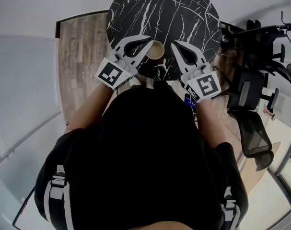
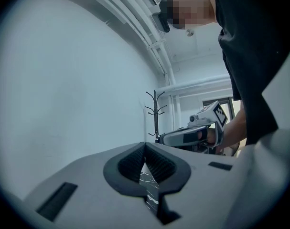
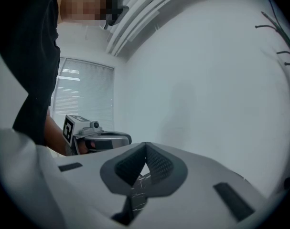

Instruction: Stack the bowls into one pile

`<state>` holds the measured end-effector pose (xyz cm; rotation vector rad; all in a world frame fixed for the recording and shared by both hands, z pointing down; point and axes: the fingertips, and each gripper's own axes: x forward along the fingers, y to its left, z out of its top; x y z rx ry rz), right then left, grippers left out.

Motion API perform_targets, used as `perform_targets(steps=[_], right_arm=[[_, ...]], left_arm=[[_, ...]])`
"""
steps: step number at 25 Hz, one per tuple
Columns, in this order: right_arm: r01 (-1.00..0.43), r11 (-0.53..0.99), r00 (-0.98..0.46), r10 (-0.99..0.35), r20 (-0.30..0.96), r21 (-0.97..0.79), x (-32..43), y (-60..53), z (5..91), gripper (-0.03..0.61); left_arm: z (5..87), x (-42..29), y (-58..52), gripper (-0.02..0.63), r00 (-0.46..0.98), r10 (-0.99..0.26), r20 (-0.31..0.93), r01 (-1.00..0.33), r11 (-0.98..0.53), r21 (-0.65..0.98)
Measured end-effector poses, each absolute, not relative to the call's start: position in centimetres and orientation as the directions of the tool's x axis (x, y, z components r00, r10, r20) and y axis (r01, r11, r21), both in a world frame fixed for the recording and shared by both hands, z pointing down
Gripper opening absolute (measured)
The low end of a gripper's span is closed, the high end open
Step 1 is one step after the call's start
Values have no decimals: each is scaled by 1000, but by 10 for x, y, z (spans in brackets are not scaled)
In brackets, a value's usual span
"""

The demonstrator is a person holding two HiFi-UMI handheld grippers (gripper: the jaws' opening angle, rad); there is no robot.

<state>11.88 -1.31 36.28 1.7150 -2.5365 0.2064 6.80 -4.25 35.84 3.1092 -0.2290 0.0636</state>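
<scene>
Two jaw sets are in service, and both stand closed with nothing between them. On my white moulded-plastic left gripper (image 2: 145,147) the dark ribbed pads (image 2: 130,163) form a V whose tips meet. My white moulded-plastic right gripper (image 3: 145,145) shows the same condition: tips together, empty. Through the slit below each pad pair, only a sliver of the round black marble-pattern table with white veins (image 1: 183,13) appears. The head view alone shows the task item, a tan, round, smooth-rimmed bowl (image 1: 156,50). It stands on the table near the edge closest to me, between the two gripper tips and close to both. I cannot confirm contact, nor tell from above whether it is one bowl or several nested. Neither gripper view shows the bowl. The left gripper view shows a thin black branched coat stand (image 2: 155,111) upright against a plain white wall, with the right gripper held opposite. The right gripper view shows a window with white horizontal slatted blinds (image 3: 80,97) and the left gripper opposite. The head view adds a pale wood-plank floor (image 1: 80,47) and a black office chair (image 1: 253,131) on my right of the table.
</scene>
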Motion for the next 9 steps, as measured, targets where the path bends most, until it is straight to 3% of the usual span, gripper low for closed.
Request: perform_targets(steps=[9], right_arm=[[-925, 373, -379, -915, 137, -67, 118, -19, 360, 3]], left_arm=[[356, 68, -46, 5, 988, -148, 43, -149, -989, 20]])
